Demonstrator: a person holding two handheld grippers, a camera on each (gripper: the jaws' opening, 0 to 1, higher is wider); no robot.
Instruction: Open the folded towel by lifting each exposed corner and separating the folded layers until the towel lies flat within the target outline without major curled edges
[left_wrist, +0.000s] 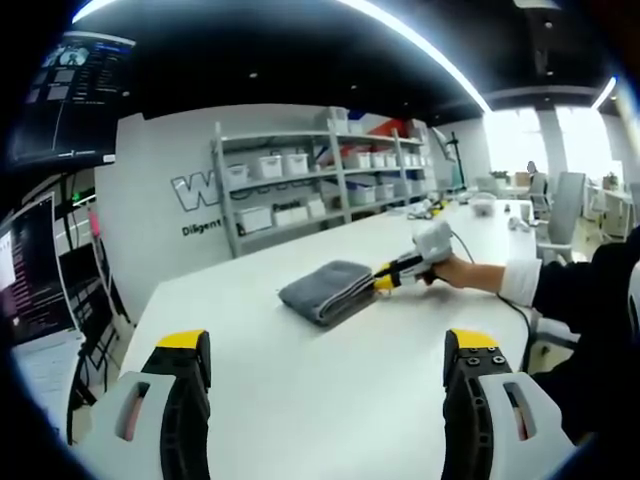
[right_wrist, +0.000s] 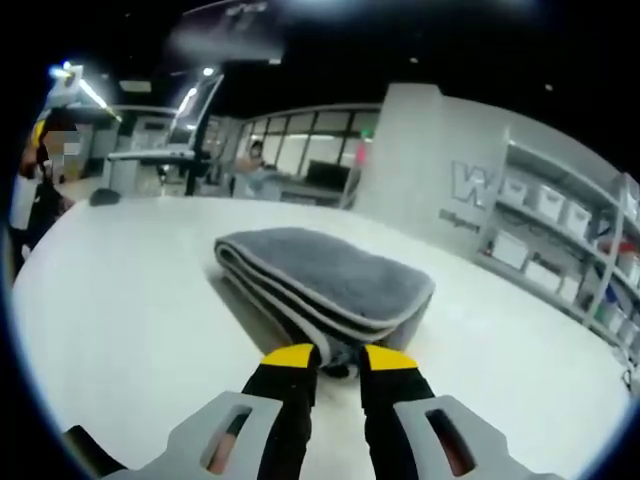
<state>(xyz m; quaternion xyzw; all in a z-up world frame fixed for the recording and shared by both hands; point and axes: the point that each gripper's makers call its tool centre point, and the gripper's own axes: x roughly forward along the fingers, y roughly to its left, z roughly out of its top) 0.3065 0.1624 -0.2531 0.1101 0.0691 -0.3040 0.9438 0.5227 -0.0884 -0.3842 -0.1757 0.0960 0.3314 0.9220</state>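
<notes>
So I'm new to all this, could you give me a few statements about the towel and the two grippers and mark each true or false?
1. The towel is still folded in layers. True.
2. The towel lies on a white table. True.
3. The right gripper is far from the towel. False: its yellow-tipped fingers are at the towel's near edge.
4. The left gripper grips the towel. False: it is open, apart from the towel, with bare table between.
5. The towel is red. False: it is grey.

Plush matt grey cloth towel (right_wrist: 325, 280), smooth white table (right_wrist: 130, 320)
</notes>
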